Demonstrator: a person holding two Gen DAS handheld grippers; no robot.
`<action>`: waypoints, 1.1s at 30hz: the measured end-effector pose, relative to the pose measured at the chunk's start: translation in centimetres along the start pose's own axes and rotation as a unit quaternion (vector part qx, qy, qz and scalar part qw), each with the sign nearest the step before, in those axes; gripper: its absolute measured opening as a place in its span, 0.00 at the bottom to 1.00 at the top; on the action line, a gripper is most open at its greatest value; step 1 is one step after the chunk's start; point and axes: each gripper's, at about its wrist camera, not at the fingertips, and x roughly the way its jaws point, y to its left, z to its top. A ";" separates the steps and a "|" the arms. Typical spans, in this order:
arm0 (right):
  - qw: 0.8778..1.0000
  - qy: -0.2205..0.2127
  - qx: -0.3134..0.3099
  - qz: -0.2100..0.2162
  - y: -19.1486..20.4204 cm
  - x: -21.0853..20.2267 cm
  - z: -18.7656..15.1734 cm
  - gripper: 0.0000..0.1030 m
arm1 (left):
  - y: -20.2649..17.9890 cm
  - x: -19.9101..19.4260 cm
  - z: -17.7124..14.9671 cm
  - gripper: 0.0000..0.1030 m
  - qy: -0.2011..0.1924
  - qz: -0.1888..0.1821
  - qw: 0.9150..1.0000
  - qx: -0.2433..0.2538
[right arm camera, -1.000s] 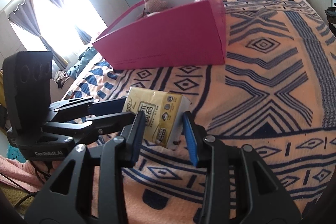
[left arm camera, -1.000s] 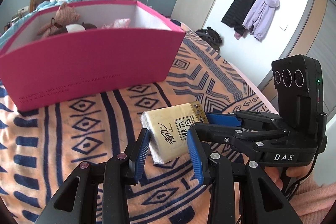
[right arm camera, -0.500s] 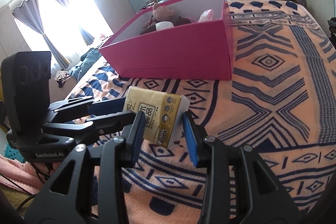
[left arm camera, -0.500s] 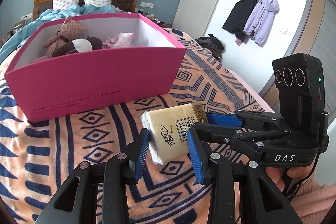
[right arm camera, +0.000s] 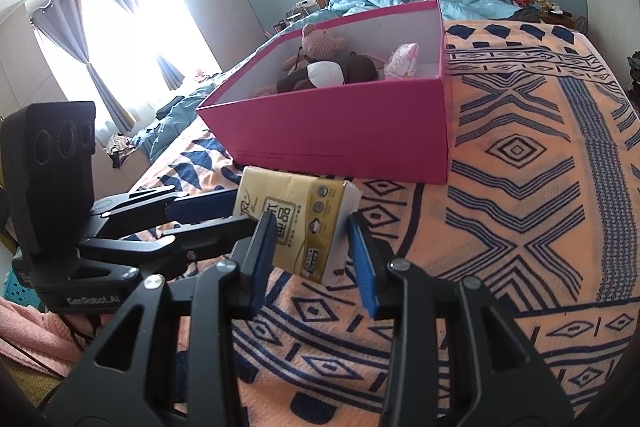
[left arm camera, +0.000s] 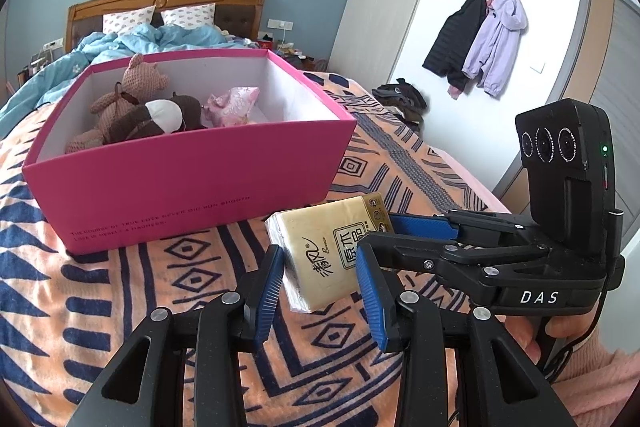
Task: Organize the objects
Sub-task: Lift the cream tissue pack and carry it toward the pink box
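Both clamped on one yellow tissue pack [left arm camera: 326, 251]: left gripper [left arm camera: 318, 281] and right gripper [right arm camera: 312, 247] from opposite sides. Held above the patterned bedspread [right arm camera: 520, 227], just before the pink box [left arm camera: 192, 183] of plush toys [left arm camera: 136, 107].

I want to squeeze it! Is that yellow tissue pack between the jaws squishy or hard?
Probably squishy: the yellow plastic-wrapped tissue pack has crinkled clear film at its end. It likely weighs little, since both grippers hold it above the orange patterned blanket without sagging. The glossy wrap may be a bit slippery.
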 end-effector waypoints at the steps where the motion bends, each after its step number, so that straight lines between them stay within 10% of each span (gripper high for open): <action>1: 1.000 -0.001 0.000 0.001 0.0 0.0 0.1 0.39 | 0.0 0.0 0.1 0.36 -0.001 0.000 1.000 0.000; 33: 1.000 -0.023 -0.018 -0.004 0.4 -1.0 2.0 0.39 | -0.2 -0.6 2.2 0.36 -0.028 0.003 1.000 0.012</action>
